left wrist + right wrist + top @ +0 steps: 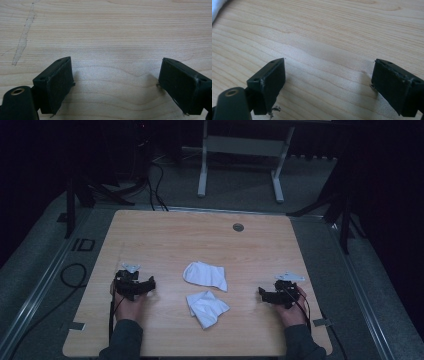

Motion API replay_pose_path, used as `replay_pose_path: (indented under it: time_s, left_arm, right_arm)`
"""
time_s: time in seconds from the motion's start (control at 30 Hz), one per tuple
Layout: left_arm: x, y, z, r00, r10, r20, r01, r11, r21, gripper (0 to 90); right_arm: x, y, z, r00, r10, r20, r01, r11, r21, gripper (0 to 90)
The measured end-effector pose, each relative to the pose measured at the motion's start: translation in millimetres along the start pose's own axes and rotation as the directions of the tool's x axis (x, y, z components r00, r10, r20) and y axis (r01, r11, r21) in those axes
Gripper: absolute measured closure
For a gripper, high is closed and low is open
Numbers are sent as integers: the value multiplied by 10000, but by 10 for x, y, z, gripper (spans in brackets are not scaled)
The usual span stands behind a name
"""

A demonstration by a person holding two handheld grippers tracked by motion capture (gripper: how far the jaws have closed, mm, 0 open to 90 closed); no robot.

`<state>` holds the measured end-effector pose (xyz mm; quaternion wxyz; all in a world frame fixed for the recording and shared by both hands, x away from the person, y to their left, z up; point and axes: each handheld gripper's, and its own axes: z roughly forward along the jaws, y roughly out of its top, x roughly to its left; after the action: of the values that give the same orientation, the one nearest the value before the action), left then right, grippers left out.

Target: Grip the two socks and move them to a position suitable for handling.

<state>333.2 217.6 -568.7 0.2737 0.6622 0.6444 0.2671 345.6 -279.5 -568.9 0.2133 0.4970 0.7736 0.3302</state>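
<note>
Left tongs [116, 82] and right tongs [328, 85] low over table [165, 235], wide, empty; socks [206, 276] between.

Left gripper [148, 283] in left hand [129, 306], jaws wide apart, right gripper [262, 293] likewise, forearms parallel, sleeved.
</note>
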Motion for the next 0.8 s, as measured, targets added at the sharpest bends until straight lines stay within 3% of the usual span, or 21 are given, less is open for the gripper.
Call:
replay_pose_path:
  time_s: [0.43,0.63,0.8]
  left_arm:
    - [-5,-1,-2,10000,57,51,-57,10000,-35,136]
    - [-5,-1,-2,10000,56,51,-56,10000,-34,136]
    - [-5,-1,-2,10000,52,50,-52,10000,-34,136]
  right_arm:
    - [2,-2,-4,10000,59,77,-58,10000,-68,149]
    - [-1,8,-27,9988,354,325,-353,9994,-34,234]
    - [-35,27,-78,9988,349,345,-358,9991,235,372]
